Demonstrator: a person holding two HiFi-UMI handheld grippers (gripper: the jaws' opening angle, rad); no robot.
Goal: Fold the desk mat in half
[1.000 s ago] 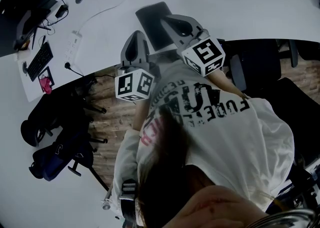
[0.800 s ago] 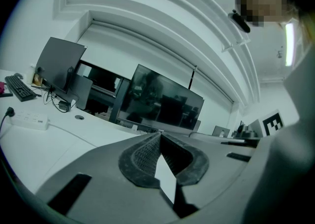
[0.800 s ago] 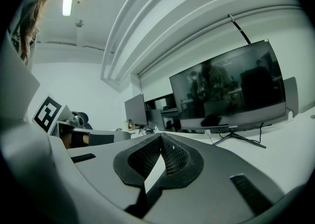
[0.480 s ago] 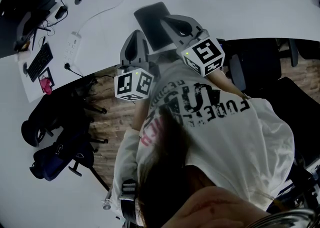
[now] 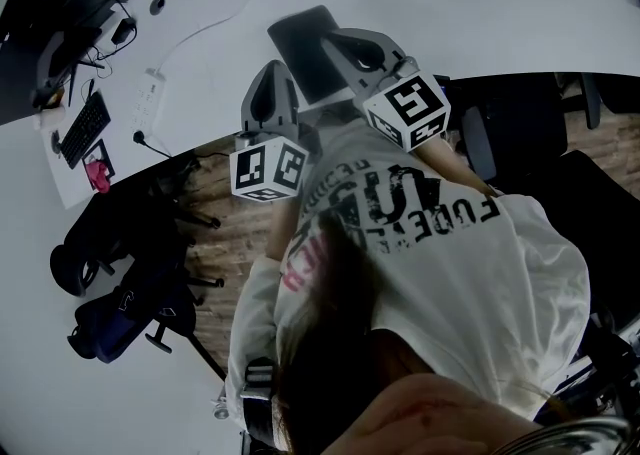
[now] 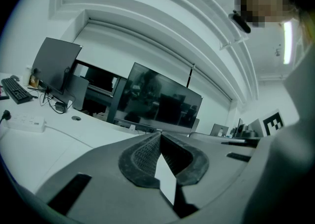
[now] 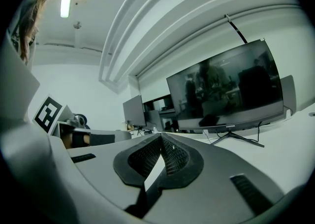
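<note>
The right gripper (image 7: pixel 161 136) has its jaws pressed together at the tips, with nothing between them. Past them, a wide dark monitor (image 7: pixel 226 90) stands on its stand on the white desk (image 7: pixel 295 122), toward the desk's right side. A smaller monitor (image 7: pixel 133 111) stands farther back, left of the first and well apart from it. At the far left a marker cube (image 7: pixel 48 113) shows one square-patterned face. A ceiling light (image 7: pixel 64 4) glows at the upper left.

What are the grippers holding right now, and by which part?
Nothing: the left gripper and right gripper are both shut, empty; the desk mat isn't gripped.
</note>
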